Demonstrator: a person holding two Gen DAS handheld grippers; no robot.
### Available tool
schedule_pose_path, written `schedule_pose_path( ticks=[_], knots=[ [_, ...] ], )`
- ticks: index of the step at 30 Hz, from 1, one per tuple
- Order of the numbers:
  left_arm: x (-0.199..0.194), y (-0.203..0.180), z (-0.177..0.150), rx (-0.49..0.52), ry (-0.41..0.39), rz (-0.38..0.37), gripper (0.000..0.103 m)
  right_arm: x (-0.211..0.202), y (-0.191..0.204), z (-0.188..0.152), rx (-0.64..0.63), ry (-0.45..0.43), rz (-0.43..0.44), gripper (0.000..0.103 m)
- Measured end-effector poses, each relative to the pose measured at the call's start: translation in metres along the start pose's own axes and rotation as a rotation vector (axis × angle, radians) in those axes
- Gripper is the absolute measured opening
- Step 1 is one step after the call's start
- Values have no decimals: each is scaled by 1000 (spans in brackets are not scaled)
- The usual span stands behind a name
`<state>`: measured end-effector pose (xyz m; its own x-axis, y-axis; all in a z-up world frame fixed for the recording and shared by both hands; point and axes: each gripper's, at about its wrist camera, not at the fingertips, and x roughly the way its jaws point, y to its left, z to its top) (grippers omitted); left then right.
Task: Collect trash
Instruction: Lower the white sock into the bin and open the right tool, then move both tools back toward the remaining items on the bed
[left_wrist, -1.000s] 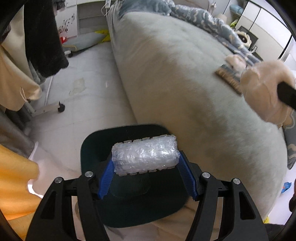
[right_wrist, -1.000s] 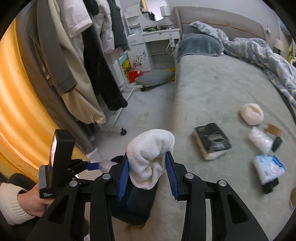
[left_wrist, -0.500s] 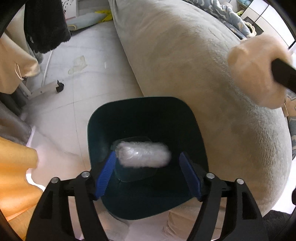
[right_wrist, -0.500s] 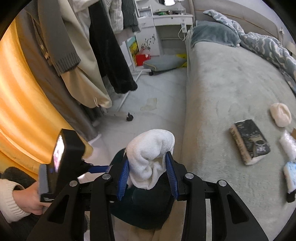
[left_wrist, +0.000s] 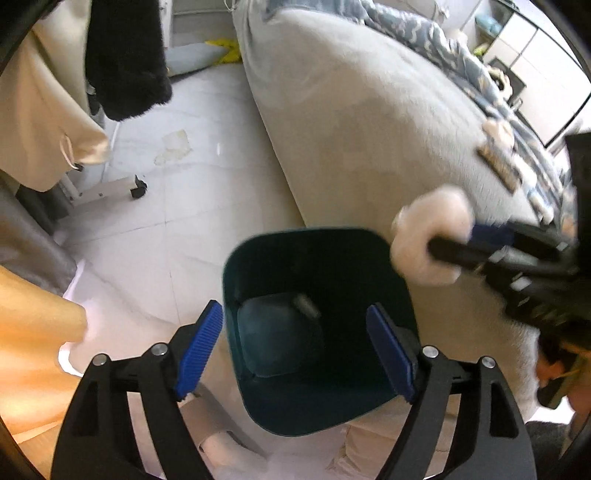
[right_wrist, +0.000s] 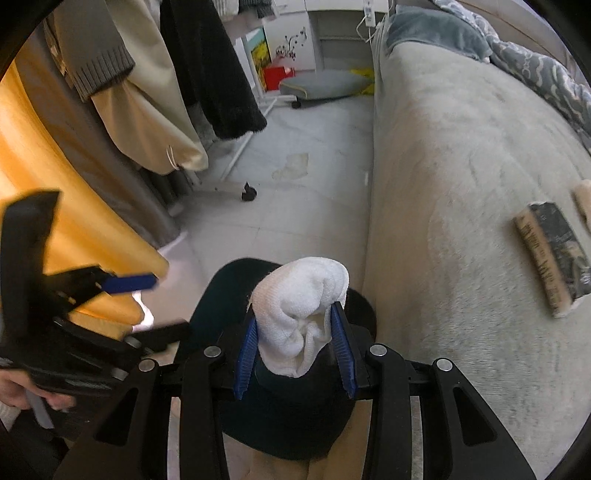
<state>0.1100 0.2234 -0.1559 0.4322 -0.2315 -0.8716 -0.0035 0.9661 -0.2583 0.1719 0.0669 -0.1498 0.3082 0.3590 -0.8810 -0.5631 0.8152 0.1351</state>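
A dark teal bin (left_wrist: 332, 258) stands on the floor against the bed. My left gripper (left_wrist: 293, 321) hangs open above its mouth, nothing between the blue pads. Down inside, a blurred pale roll of bubble wrap (left_wrist: 306, 304) lies near the bottom. My right gripper (left_wrist: 436, 243) comes in from the right, shut on a white balled cloth (left_wrist: 428, 221) at the bin's far right rim. In the right wrist view the cloth (right_wrist: 306, 314) is pinched between the pads of the right gripper (right_wrist: 293, 317) over the bin (right_wrist: 221, 291). The left gripper (right_wrist: 147, 306) shows at the left.
The grey bed (left_wrist: 369, 129) runs along the right, with a dark book (right_wrist: 550, 251) lying on it. Clothes hang on a wheeled rack (right_wrist: 248, 194) at the left, beside an orange curtain (right_wrist: 55, 192). A grey cushion (right_wrist: 321, 83) lies on the tiled floor further back.
My left gripper opened and the bubble wrap roll dropped from it into the bin. My right gripper came down and nearer the bin, still holding the white cloth.
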Motion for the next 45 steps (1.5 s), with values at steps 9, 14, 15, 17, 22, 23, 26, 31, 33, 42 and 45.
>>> schedule_pose_path(
  ticks=[9,14,15,17,22,23,26,31,33,42,45],
  knots=[
    [-41,19,15,-46,-137,21,70,24,9,-2,-14,64,6,39],
    [-63,27,22,-81,-212,7,64,44,18,-6,-29,117,5,39],
    [-67,26,23,-75,-223,7,64,48,20,-7,-31,129,6,39],
    [-78,23,25,-58,-253,9,64,59,25,-12,-42,160,7,39],
    [-101,23,31,-66,-305,-20,63,84,39,-26,-78,229,-15,41],
    [-105,24,33,-65,-319,-24,63,88,42,-30,-90,241,-20,41],
    [-118,21,37,-56,-350,-21,63,99,53,-39,-123,280,-22,44],
    [-130,21,44,-71,-377,-38,63,99,65,-49,-133,288,4,77],
    [-135,18,44,-66,-389,-50,63,92,68,-50,-127,271,12,81],
    [-161,-12,50,-28,-454,-83,73,45,69,-42,-134,148,27,85],
    [-166,-28,51,8,-480,-68,76,27,63,-38,-131,104,31,85]
  ],
)
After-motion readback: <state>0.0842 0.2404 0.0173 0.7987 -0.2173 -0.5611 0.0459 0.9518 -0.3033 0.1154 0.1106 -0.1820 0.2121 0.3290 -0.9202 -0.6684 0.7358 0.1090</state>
